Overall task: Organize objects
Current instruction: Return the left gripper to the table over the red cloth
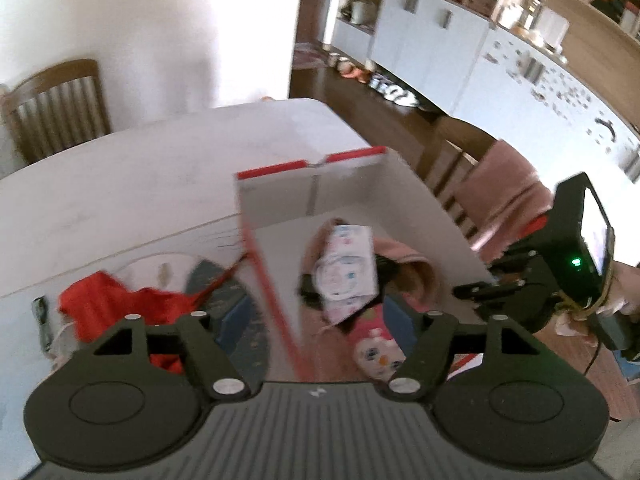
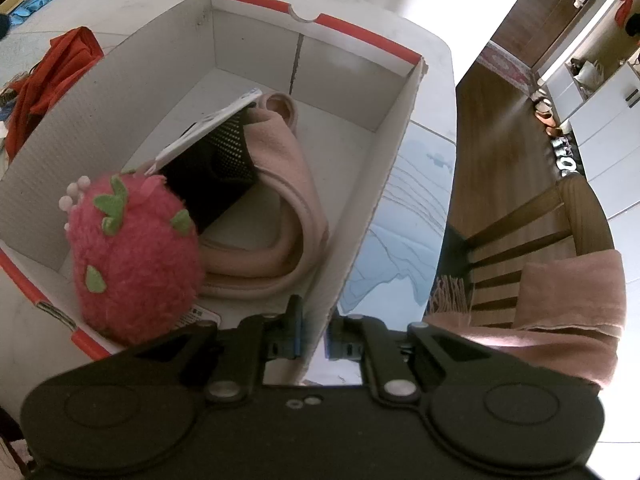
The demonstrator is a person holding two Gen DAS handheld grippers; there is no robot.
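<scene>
A white cardboard box with a red rim (image 2: 352, 216) (image 1: 280, 188) stands on the table. Inside lie a pink strawberry plush (image 2: 132, 256) (image 1: 376, 354), a pink folded cloth (image 2: 280, 184), a black mesh item (image 2: 216, 160) and a patterned white packet (image 1: 348, 268) (image 2: 208, 124). My right gripper (image 2: 314, 344) is shut on the box's right wall near its corner; it also shows in the left wrist view (image 1: 476, 292). My left gripper (image 1: 316, 320) is open, straddling the box's left wall from above. A red cloth (image 1: 120, 304) (image 2: 52, 76) lies on the table left of the box.
The white table (image 1: 120, 176) carries a blue-patterned mat (image 2: 404, 248). A wooden chair with a pink scarf (image 2: 560, 288) stands right of the table, another chair (image 1: 56, 108) at the far left. Kitchen cabinets (image 1: 440, 40) line the back.
</scene>
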